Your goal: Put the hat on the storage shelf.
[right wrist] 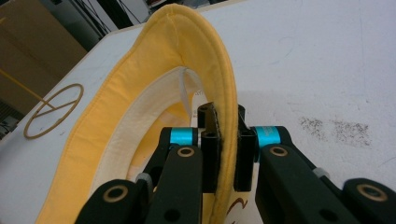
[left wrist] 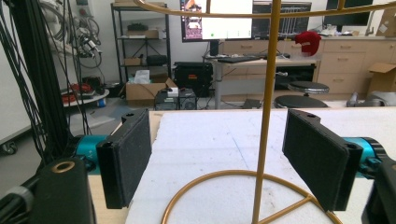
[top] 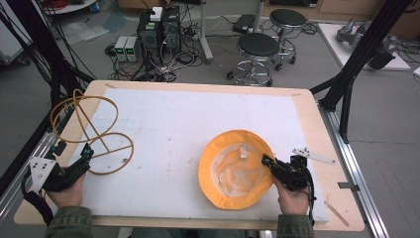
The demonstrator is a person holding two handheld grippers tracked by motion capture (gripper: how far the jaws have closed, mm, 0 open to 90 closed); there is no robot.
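Two grippers at a white-padded table (top: pixel 163 119): the left gripper (left wrist: pixel 219 158), at the near left corner, has its jaws spread wide to either side of the upright rod of a gold wire stand (top: pixel 91 131), touching nothing. The right gripper (right wrist: pixel 223 149) is clamped on the brim of a yellow hat (top: pixel 233 168), which lies crown-down, lining up, at the near right of the pad. One small white tag (top: pixel 243 150) sits inside the hat; any writing on it is too small to read.
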